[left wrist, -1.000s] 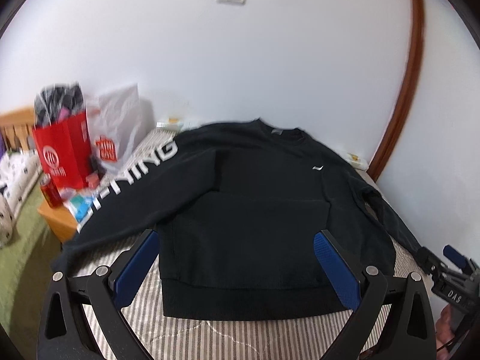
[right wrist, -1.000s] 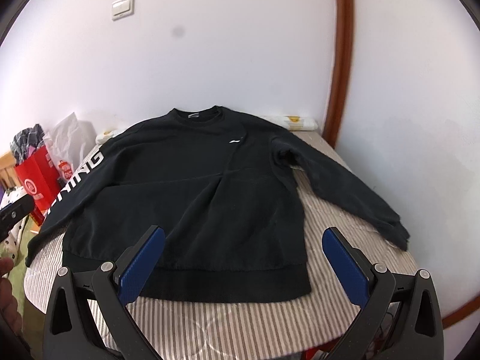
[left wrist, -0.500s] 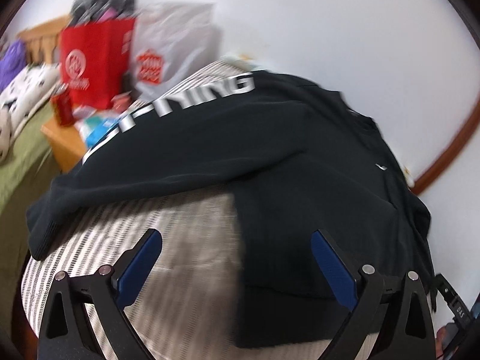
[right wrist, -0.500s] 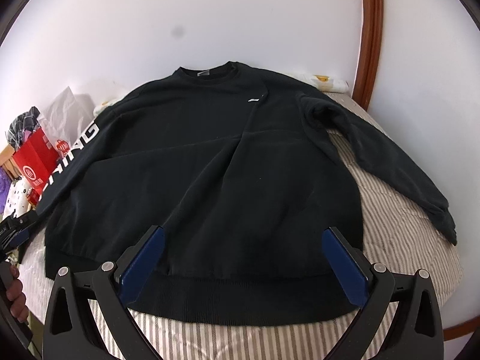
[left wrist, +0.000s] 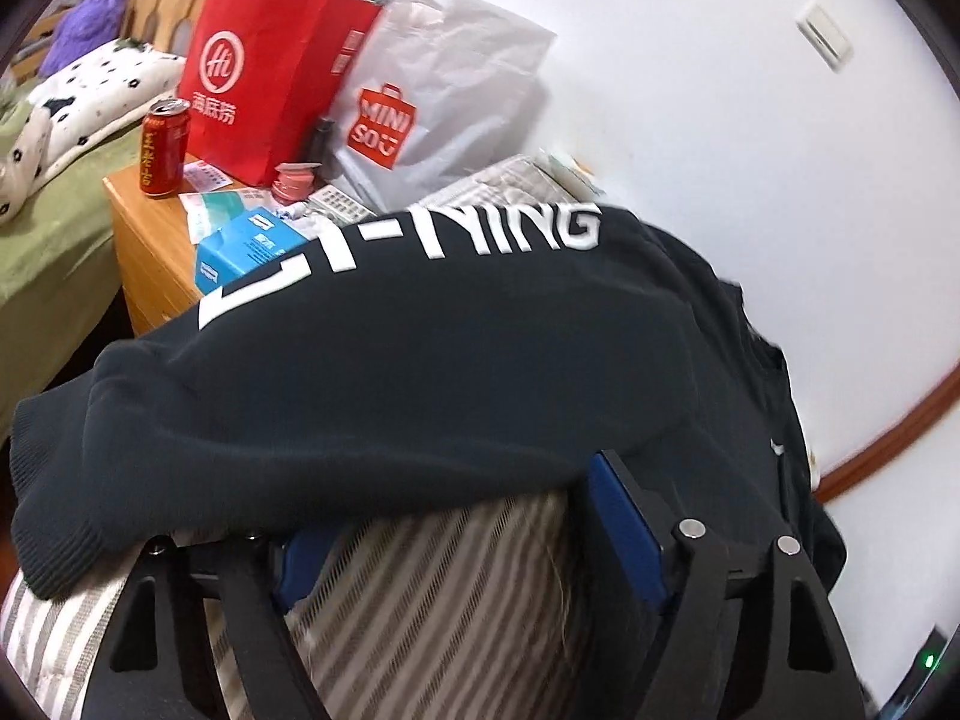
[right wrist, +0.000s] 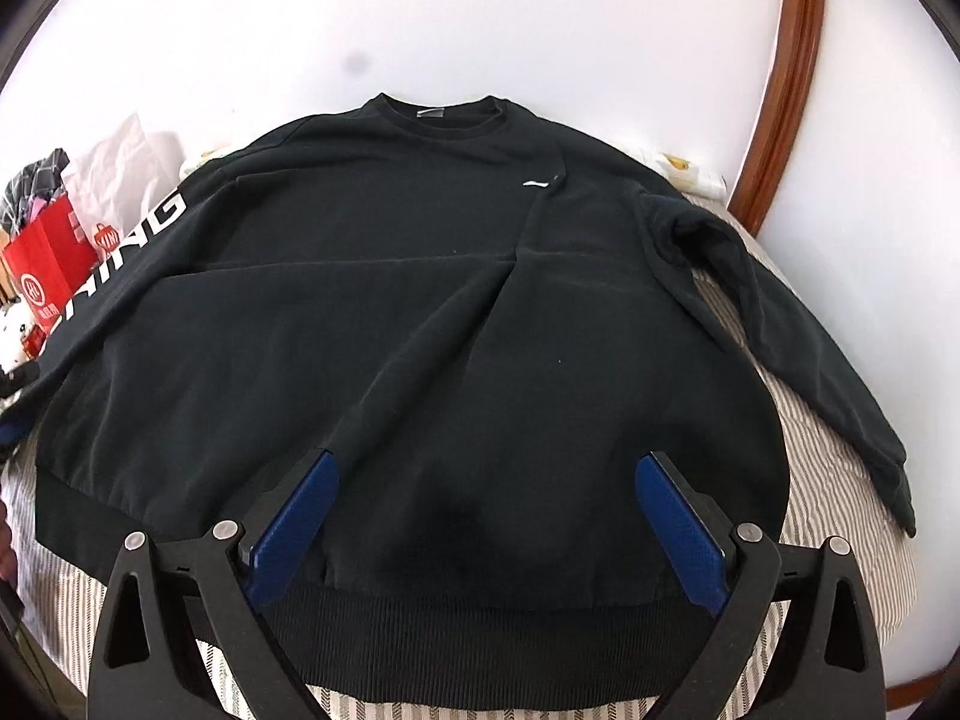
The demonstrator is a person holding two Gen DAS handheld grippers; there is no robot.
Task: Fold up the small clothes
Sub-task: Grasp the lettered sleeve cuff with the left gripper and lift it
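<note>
A black sweatshirt (right wrist: 420, 312) lies spread face up on a striped bed cover (right wrist: 840, 516), neck toward the wall. Its left sleeve with white LI-NING lettering (left wrist: 372, 360) lies across the left side, and the other sleeve (right wrist: 798, 336) trails off to the right. My left gripper (left wrist: 456, 516) is open, low at the lettered sleeve's lower edge; the sleeve cloth covers the tip of its left finger. My right gripper (right wrist: 486, 480) is open and empty, just above the hem in the middle of the sweatshirt.
A wooden bedside table (left wrist: 144, 240) at the left holds a red paper bag (left wrist: 270, 72), a white Miniso bag (left wrist: 432, 96), a red can (left wrist: 162, 147) and a blue tissue pack (left wrist: 246, 252). A bed with a green cover (left wrist: 42, 240) lies beyond. The wall is close behind.
My left gripper has swung left and down to the lettered sleeve, whose edge now drapes over its left finger. My right gripper has moved forward and lower over the hem.
</note>
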